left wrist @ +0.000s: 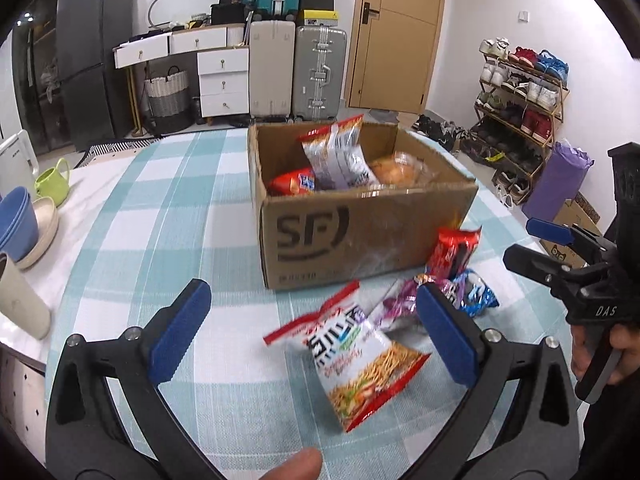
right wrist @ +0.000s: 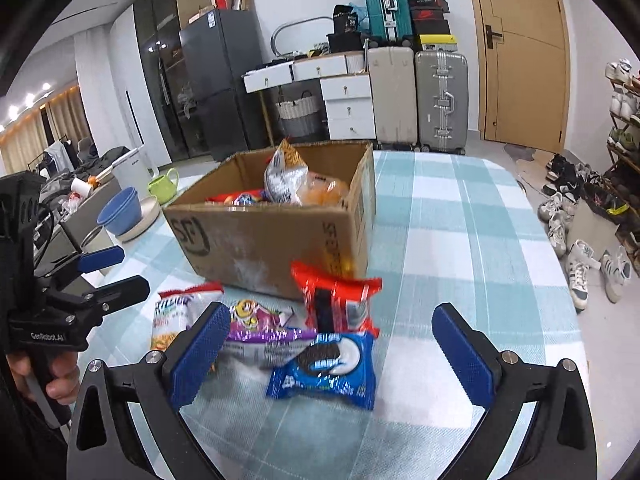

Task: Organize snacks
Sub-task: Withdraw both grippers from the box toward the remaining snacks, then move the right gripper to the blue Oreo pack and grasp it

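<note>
A brown cardboard box [left wrist: 360,224] marked SF stands on the checked tablecloth and holds several snack packs, one upright white-and-red bag [left wrist: 340,156] among them. In front of it lie a white-and-red noodle snack bag [left wrist: 360,356], a purple pack [right wrist: 260,328], a red pack [right wrist: 336,300] and a blue Oreo pack [right wrist: 324,368]. My left gripper [left wrist: 316,332] is open above the noodle bag. My right gripper [right wrist: 332,348] is open above the Oreo pack. The box also shows in the right wrist view [right wrist: 272,232].
Blue bowls [left wrist: 16,224], a beige plate, a green cup [left wrist: 52,184] and a beige tumbler [left wrist: 20,300] stand at the table's left edge. Behind the table are suitcases, white drawers, a dark fridge, a door and a shoe rack [left wrist: 520,120] at the right.
</note>
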